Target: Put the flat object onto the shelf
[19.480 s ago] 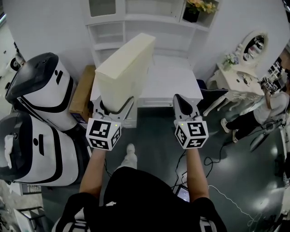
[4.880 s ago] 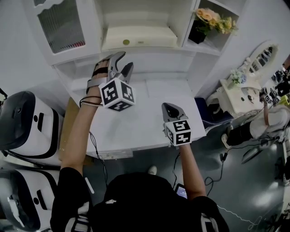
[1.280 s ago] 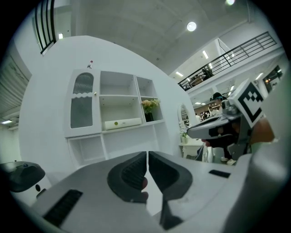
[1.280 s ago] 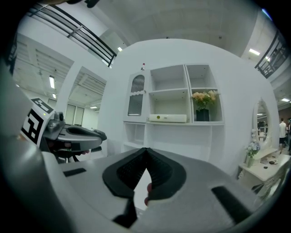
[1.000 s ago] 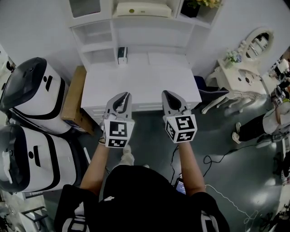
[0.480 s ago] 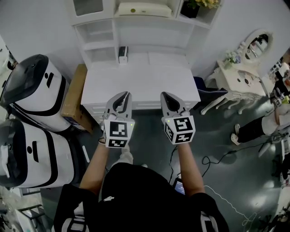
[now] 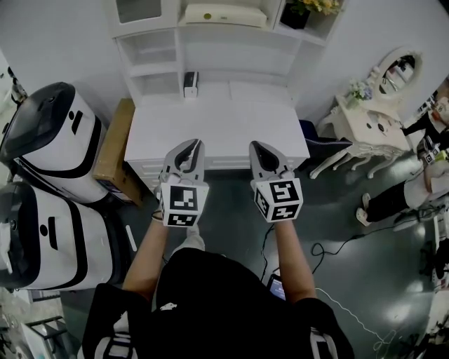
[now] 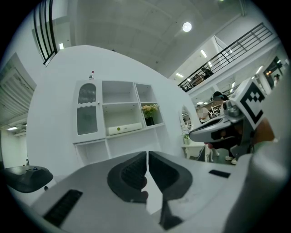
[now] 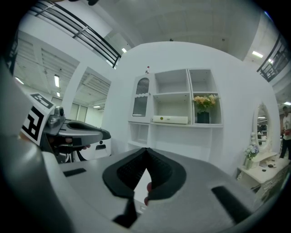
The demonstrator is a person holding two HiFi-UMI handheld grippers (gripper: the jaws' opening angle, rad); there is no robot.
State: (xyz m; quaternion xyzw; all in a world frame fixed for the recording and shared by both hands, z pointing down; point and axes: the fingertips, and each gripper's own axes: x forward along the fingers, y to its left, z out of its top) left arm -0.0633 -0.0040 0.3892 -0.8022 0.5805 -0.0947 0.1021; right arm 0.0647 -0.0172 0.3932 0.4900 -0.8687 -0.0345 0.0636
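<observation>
One flat cream-coloured rectangular box (image 7: 223, 14), lying level on a shelf board in the wide central compartment of one white wooden shelf unit (image 7: 231, 42). One dark pot of yellow flowers (image 7: 306, 10) stands in the compartment just to the box's right. One white table (image 7: 217, 130) sits below the shelf unit, carrying one small black-and-white device (image 7: 188, 84) near its back edge. One brown cardboard box (image 7: 116, 151) stands against the table's left side. Two rounded white-and-black machines (image 7: 52, 133) are further left. One white dressing table with an oval mirror (image 7: 368, 126) is at the right. Two grippers. Change noted: in the earliest frame the flat box was clamped, tilted, in the left gripper above the table; it now rests on the shelf, well apart from both grippers. A few seconds ago the left gripper was raised toward the shelf; both now hang side by side before the table's near edge, as half a second ago. Left gripper (image 7: 191, 144): jaws pressed together, nothing between them. Right gripper (image 7: 258, 146): jaws meeting at the tips, nothing held.
</observation>
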